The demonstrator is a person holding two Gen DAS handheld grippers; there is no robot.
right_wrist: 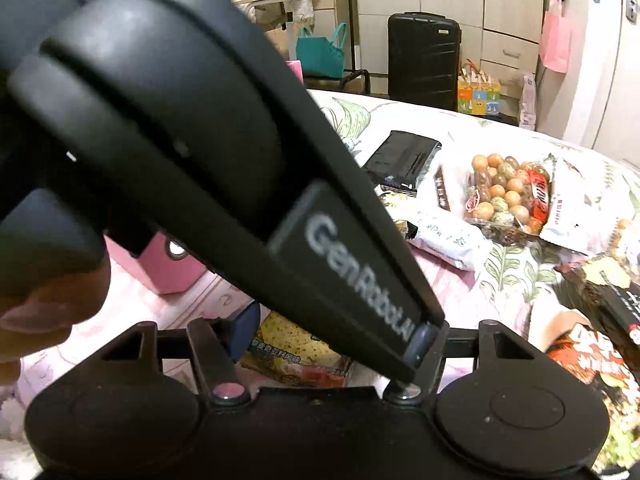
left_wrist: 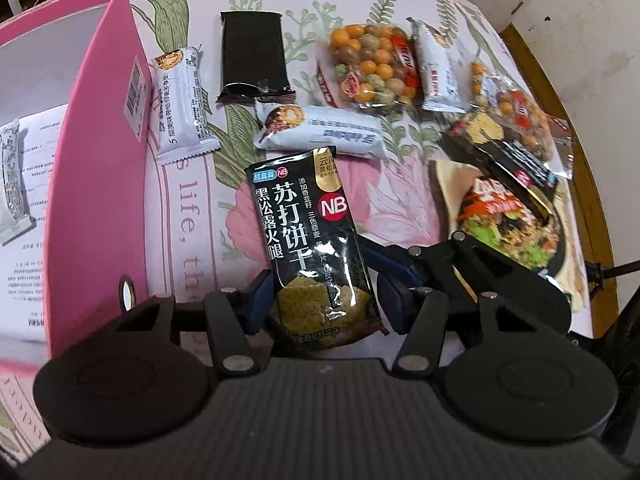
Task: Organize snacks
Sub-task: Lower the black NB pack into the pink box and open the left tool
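My left gripper (left_wrist: 326,304) is shut on the lower end of a black soda cracker packet (left_wrist: 312,236), which sticks up between the blue pads. A pink box (left_wrist: 92,184) stands open at the left with a white bar (left_wrist: 14,184) inside. The right gripper (left_wrist: 404,260) shows in the left wrist view just right of the packet, its jaws apart. In the right wrist view the left gripper body (right_wrist: 224,168) fills the middle and hides the right fingers; the packet's bottom end (right_wrist: 296,356) shows beneath it.
On the floral tablecloth (left_wrist: 404,204) lie white snack bars (left_wrist: 182,104) (left_wrist: 320,130) (left_wrist: 438,68), a plain black packet (left_wrist: 252,56), bags of coloured nuts (left_wrist: 372,64) (left_wrist: 516,116), another black packet (left_wrist: 504,152) and a noodle pack (left_wrist: 508,224). A black suitcase (right_wrist: 424,56) stands beyond the table.
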